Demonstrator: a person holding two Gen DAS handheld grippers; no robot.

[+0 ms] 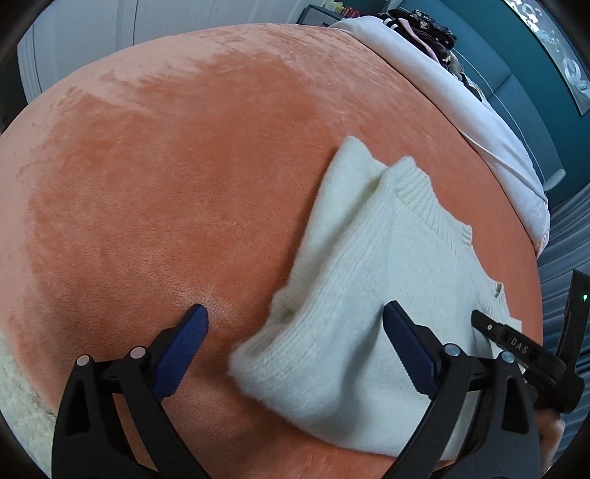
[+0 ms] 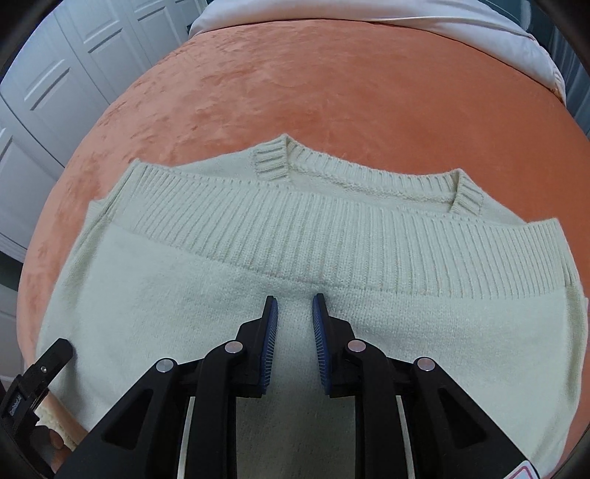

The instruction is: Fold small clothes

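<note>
Spread widest under both sets of jaws: one orange plush cover, with one white sheet banked along its far edge, well beyond the jaws. Next in size, one cream knit sweater, lying flat on the cover and already doubled over: ribbed hem brought up just short of the ribbed collar, both straight ahead of the right jaws. Judged past the halfway fold; probably one more fold across the width left, then squaring of the edges. No second garment laid out on the cover; only a dark heap of clothes far off past the sheet, count impossible to tell.

Smallest: two grippers. Left gripper wide apart, clamped on nothing, one pad over bare cover and the other over the sweater's folded edge, which bulges up between the pads. Right gripper nearly together, a narrow gap showing between the pads, hovering over or resting on the knit just short of the hem; no fabric seen pinched there.
</note>
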